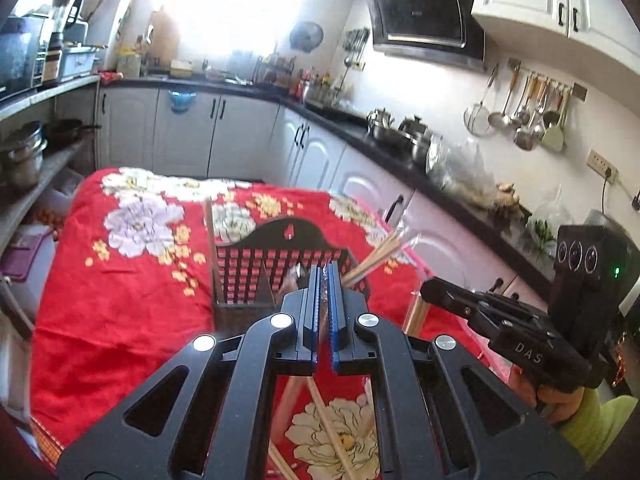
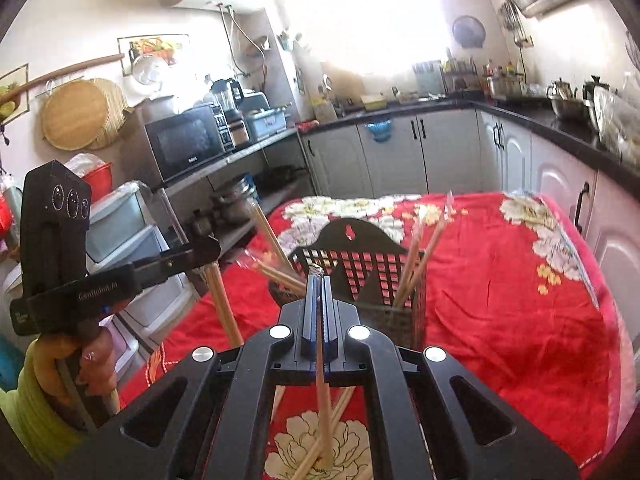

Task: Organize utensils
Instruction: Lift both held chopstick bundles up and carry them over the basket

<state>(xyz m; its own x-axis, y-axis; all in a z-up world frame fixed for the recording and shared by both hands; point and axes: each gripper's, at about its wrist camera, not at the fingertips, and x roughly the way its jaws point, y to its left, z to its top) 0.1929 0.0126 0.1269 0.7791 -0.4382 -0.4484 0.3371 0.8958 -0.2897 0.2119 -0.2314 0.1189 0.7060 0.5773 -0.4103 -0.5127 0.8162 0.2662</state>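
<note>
A black plastic basket point(image 2: 360, 276) full of little square holes stands on the red flowery cloth point(image 2: 520, 300), just past both jaws. The right gripper point(image 2: 319, 280) is squeezed tight on a thin wooden chopstick point(image 2: 322, 380). The left gripper point(image 1: 324, 270) is squeezed tight too, on a clear-wrapped chopstick point(image 1: 320, 296).

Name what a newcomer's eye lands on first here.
The red floral cloth covering the table, then the black lattice utensil holder at its middle with chopsticks leaning inside. Nearest the lens, the right gripper is shut on a wrapped chopstick.
</note>
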